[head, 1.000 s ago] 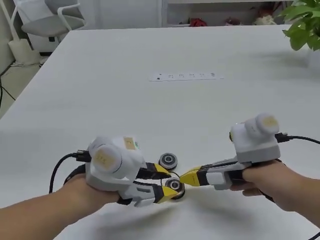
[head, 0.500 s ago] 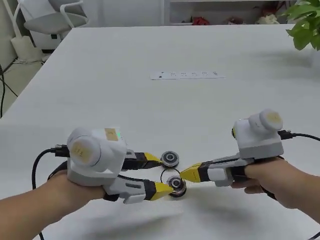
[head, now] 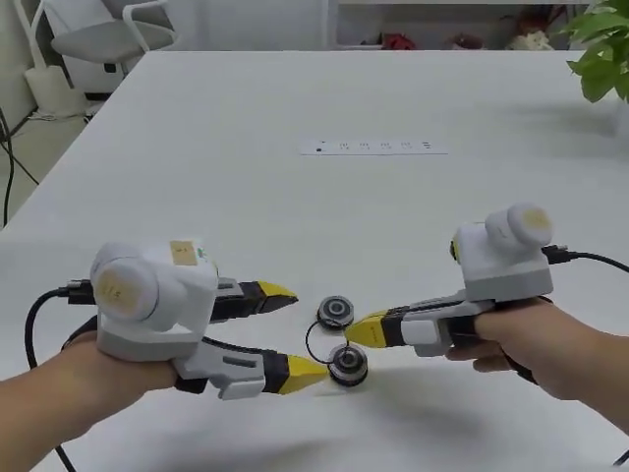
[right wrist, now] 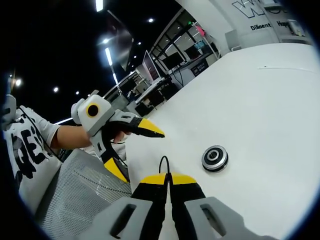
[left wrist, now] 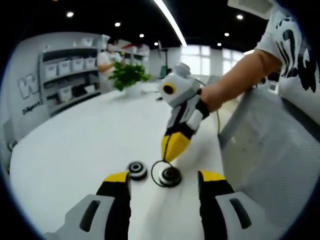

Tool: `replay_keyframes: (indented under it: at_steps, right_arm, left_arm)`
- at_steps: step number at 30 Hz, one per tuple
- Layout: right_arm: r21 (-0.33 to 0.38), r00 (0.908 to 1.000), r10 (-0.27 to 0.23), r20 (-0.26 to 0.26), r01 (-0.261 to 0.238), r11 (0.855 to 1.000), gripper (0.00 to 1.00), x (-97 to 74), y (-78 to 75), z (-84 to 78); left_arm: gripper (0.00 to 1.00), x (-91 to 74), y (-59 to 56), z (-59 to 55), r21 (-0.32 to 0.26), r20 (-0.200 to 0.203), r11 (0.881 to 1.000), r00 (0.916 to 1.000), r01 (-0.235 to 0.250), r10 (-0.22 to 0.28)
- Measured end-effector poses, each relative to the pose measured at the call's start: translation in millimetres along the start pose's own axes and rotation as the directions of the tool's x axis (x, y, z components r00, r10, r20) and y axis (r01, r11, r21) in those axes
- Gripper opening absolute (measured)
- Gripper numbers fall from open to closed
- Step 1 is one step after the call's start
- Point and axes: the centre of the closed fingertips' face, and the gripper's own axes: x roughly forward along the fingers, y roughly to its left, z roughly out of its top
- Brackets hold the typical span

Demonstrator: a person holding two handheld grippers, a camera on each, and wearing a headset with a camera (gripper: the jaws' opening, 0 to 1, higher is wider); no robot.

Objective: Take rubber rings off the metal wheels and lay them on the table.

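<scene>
Pinching the rubber ring point(head: 308, 342) in closed jaws, right gripper point(head: 349, 332) faces open-jawed left gripper point(left wrist: 164, 176).

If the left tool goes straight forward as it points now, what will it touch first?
Most likely the nearer wheel, whose rubber ring the right tool is pinching; it lies just ahead, between the jaws of the open left tool. Depth is hard to judge.

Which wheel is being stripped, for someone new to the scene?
On the white table lie a farther wheel and a nearer wheel. It is the nearer, with a thin black ring looping from it to the right gripper's yellow tips.
</scene>
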Motion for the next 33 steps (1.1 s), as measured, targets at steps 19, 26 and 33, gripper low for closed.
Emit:
replay_keyframes:
  at_steps: [19,26,33]
  right_arm:
    - [-0.013,0.9999,0.003,-0.016,-0.003,1.0,0.0,28.1,6.9,0.8]
    - [-0.013,0.9998,-0.004,-0.019,0.004,1.0,0.0,38.5,4.4,-3.3]
    - [-0.017,0.9991,-0.007,-0.041,0.007,1.0,0.0,48.8,4.4,-11.3]
  left_arm:
    - [0.6,-23.2,7.5,-14.2,-0.029,-0.014,0.998,0.9983,-0.057,0.056]
    - [0.61,-29.2,10.6,-21.3,-0.045,-0.025,0.996,0.9971,-0.072,0.071]
    - [0.62,-30.1,11.5,-26.8,-0.067,-0.037,0.994,0.9962,-0.081,0.079]
